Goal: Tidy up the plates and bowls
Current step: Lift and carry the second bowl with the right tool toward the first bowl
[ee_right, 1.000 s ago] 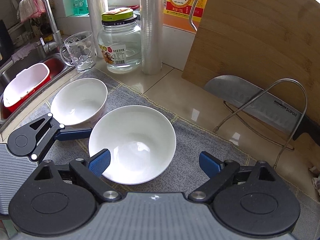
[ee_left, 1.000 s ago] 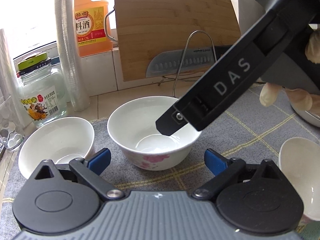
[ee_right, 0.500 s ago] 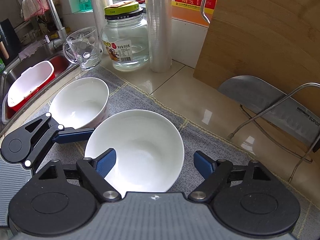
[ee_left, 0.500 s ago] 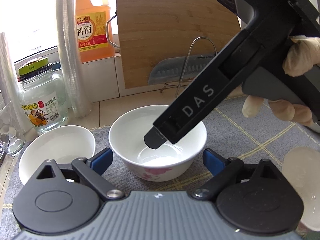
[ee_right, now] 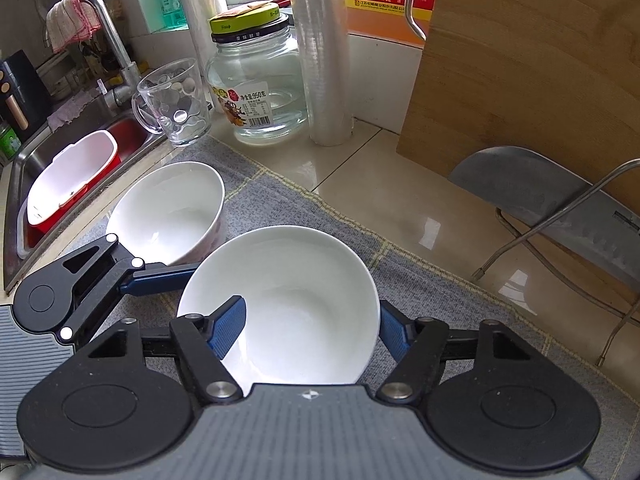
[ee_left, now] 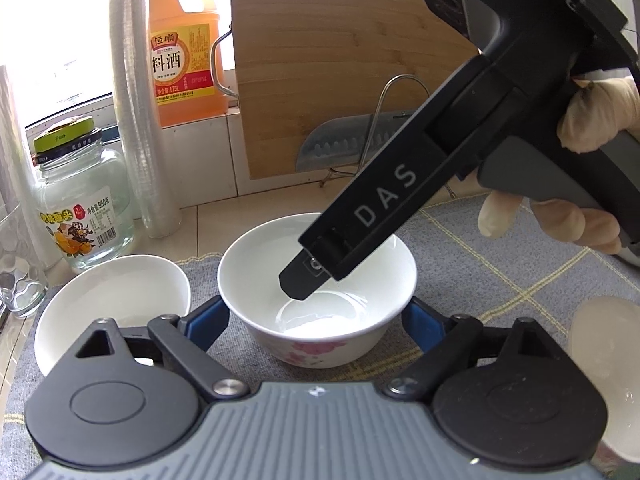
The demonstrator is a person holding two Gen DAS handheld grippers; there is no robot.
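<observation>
A white bowl with pink flowers (ee_left: 316,300) stands on the grey mat; it shows from above in the right wrist view (ee_right: 296,304). My left gripper (ee_left: 316,320) is open, its blue fingers either side of this bowl. My right gripper (ee_right: 312,328) is open too: its left finger (ee_right: 226,326) sits inside the bowl and its right finger (ee_right: 394,334) outside the rim. In the left wrist view the right gripper's black finger (ee_left: 304,280) dips into the bowl. A second white bowl (ee_left: 116,304) stands to the left, also in the right wrist view (ee_right: 172,208).
Behind stand a glass jar (ee_left: 80,208), a roll of plastic cups (ee_left: 140,120), an orange bottle (ee_left: 184,48), a bamboo board (ee_left: 340,72) and a cleaver on a wire rack (ee_right: 560,208). A glass mug (ee_right: 176,108) and the sink (ee_right: 72,168) are left. A white dish (ee_left: 608,352) lies right.
Both grippers have closed in on the flowered bowl. The right gripper's left finger has dropped inside its rim, and the left gripper's fingers now flank it.
</observation>
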